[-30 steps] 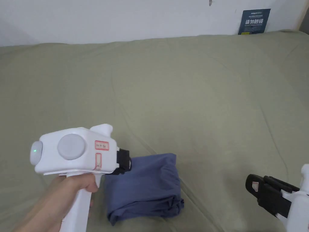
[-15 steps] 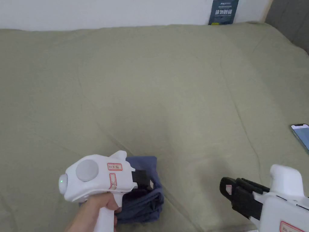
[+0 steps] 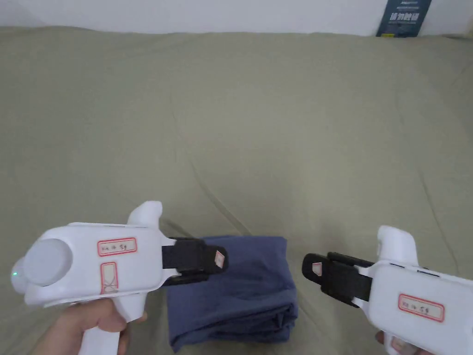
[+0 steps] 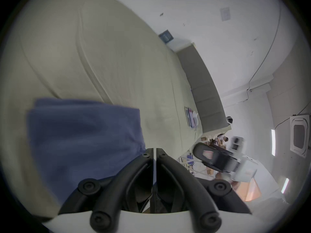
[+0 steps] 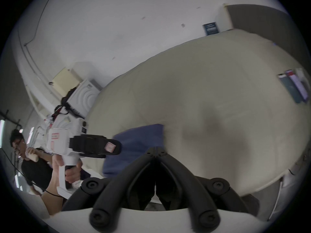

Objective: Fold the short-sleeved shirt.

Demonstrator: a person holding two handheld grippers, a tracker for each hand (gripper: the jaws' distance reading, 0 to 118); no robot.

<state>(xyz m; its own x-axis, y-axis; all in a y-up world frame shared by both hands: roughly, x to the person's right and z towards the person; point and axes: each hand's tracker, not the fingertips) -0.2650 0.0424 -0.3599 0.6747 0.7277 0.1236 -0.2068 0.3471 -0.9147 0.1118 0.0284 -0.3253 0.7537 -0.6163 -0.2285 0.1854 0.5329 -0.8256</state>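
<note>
olive bedsheet (image 3: 286,138) bears the folded blue shirt (image 3: 240,286), flanked by left hand-held gripper (image 3: 217,260) and right hand-held gripper (image 3: 314,270), both pressed together.

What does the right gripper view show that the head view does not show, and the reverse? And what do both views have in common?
Right gripper view's own: a person in a dark top beyond the bed's edge, a white appliance by the wall, and flat items lying far out on the bed.
Head view's own: the right claw seen from above with its white housing.
Shared: the folded blue shirt on the olive bed cover, the left claw, shut, near the shirt's edge, and the dark sign on the wall.
</note>
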